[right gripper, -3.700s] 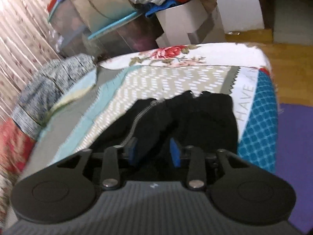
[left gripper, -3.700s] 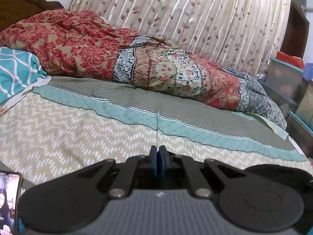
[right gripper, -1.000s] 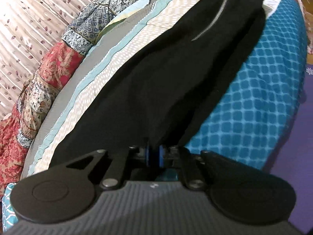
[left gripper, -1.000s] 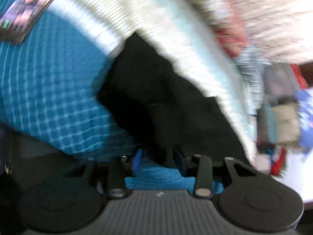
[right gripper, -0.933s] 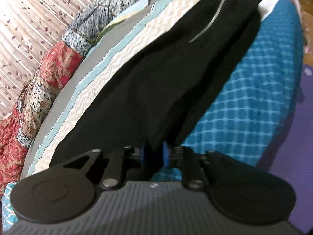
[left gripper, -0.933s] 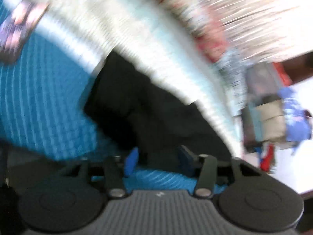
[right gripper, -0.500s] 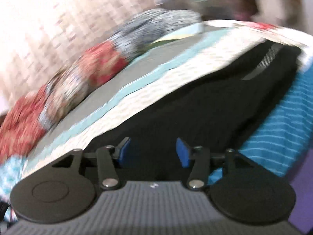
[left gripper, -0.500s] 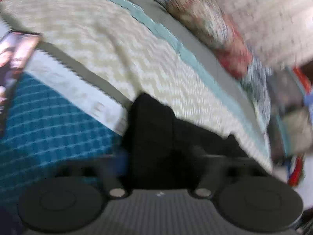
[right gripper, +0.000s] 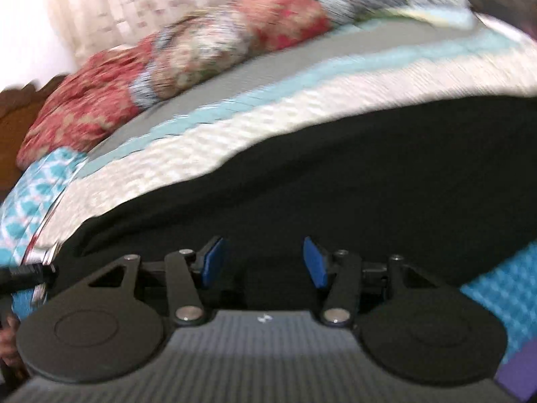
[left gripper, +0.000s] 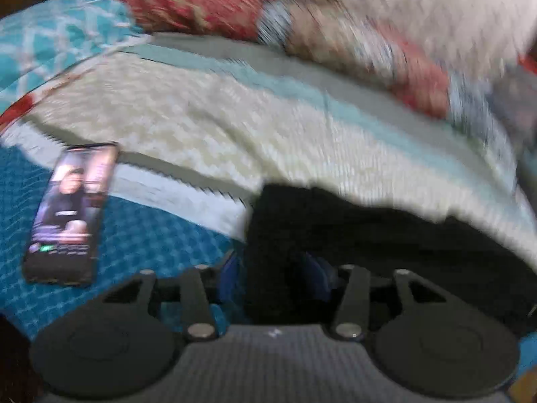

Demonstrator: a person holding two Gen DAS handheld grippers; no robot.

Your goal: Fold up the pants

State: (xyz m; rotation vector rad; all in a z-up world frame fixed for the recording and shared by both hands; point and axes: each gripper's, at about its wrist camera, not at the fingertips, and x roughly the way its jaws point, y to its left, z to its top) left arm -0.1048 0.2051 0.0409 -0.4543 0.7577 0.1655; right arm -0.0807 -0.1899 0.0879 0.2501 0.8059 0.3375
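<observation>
Black pants (right gripper: 335, 181) lie lengthwise along the bed's (left gripper: 235, 127) near edge, apparently for folding. Left gripper (left gripper: 273, 273) opening astride their end; right gripper (right gripper: 263, 262) spread above them, pinching nothing.

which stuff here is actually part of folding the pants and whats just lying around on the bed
Part of the job:
- black pants
- left gripper, jaws opening, pants fabric between them
- right gripper, jaws apart over the pants
- bedspread, the folding surface

Just lying about:
- phone, screen lit, beside the pants
- red floral quilt
- teal patterned pillow
</observation>
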